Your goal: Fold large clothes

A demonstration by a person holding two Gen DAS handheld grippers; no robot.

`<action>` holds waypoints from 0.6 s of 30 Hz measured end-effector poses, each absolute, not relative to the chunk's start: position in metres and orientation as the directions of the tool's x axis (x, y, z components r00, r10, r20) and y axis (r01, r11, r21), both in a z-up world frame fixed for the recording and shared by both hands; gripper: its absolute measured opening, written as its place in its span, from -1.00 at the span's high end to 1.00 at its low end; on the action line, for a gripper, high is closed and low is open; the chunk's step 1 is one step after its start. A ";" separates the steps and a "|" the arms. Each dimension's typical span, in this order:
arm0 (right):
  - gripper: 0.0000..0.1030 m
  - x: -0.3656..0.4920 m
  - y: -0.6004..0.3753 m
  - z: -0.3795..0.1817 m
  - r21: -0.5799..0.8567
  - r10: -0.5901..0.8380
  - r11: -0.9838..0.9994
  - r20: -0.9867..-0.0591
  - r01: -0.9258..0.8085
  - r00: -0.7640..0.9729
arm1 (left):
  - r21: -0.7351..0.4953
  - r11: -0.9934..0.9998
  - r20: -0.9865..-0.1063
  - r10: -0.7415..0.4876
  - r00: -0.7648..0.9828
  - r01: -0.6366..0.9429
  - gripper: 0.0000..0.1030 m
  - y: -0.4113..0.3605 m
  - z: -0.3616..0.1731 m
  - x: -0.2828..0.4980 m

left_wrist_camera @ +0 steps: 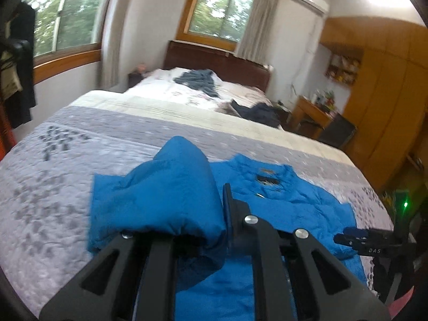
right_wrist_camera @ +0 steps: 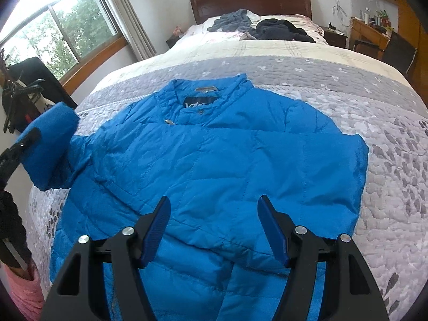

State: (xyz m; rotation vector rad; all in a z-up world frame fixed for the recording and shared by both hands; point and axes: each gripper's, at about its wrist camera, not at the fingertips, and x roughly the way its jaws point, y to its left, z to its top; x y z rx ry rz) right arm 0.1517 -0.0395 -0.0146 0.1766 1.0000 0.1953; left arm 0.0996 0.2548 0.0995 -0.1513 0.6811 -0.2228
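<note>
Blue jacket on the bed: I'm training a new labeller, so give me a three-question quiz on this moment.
1. True or false: the left claw grips the blue jacket's sleeve.
2. The right claw is: A) open above the jacket, B) shut on the collar.
3. What dark things lie near the headboard?

Key: 1 true; 2 A; 3 crumpled dark clothes.

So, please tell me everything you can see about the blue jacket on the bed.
The blue jacket is a quilted, puffy garment with shiny fabric, a stand-up collar and a dark label inside the neck. It lies front up, closed, on the grey patterned bedspread. The left gripper holds one sleeve lifted off the bed; the right gripper hovers open above the hem.
</note>
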 end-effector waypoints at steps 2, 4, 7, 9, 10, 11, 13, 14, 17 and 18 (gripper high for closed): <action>-0.32 0.153 -0.042 -0.015 0.235 0.238 0.969 -0.816 -0.075 0.526 | -0.208 0.962 -0.621 -0.268 0.736 0.175 0.81 0.239 0.090 0.107; -0.32 0.154 -0.045 -0.016 0.234 0.234 0.970 -0.817 -0.068 0.527 | -0.201 0.960 -0.633 -0.279 0.722 0.194 0.81 0.225 0.082 0.114; -0.32 0.156 -0.049 -0.019 0.235 0.230 0.970 -0.821 -0.058 0.523 | -0.193 0.953 -0.649 -0.303 0.698 0.234 0.81 0.197 0.068 0.116; -0.32 0.159 -0.052 -0.022 0.236 0.226 0.971 -0.825 -0.048 0.518 | -0.186 0.947 -0.661 -0.317 0.680 0.261 0.81 0.180 0.058 0.118; -0.32 0.159 -0.053 -0.023 0.236 0.225 0.971 -0.827 -0.045 0.516 | -0.182 0.946 -0.669 -0.320 0.671 0.270 0.81 0.173 0.053 0.119; -0.32 0.160 -0.054 -0.025 0.237 0.224 0.971 -0.828 -0.041 0.514 | -0.177 0.944 -0.679 -0.323 0.659 0.280 0.81 0.166 0.046 0.120; -0.32 0.162 -0.056 -0.028 0.239 0.222 0.971 -0.832 -0.034 0.508 | -0.165 0.941 -0.706 -0.323 0.630 0.297 0.80 0.151 0.030 0.123; -0.32 0.163 -0.057 -0.029 0.239 0.222 0.970 -0.833 -0.031 0.506 | -0.163 0.939 -0.719 -0.324 0.615 0.304 0.80 0.147 0.022 0.125; -0.32 0.165 -0.058 -0.032 0.238 0.219 0.971 -0.838 -0.027 0.500 | -0.160 0.933 -0.753 -0.326 0.571 0.322 0.71 0.140 0.005 0.128; -0.32 0.166 -0.058 -0.034 0.237 0.218 0.971 -0.840 -0.025 0.497 | -0.166 0.928 -0.772 -0.333 0.542 0.334 0.70 0.139 -0.003 0.129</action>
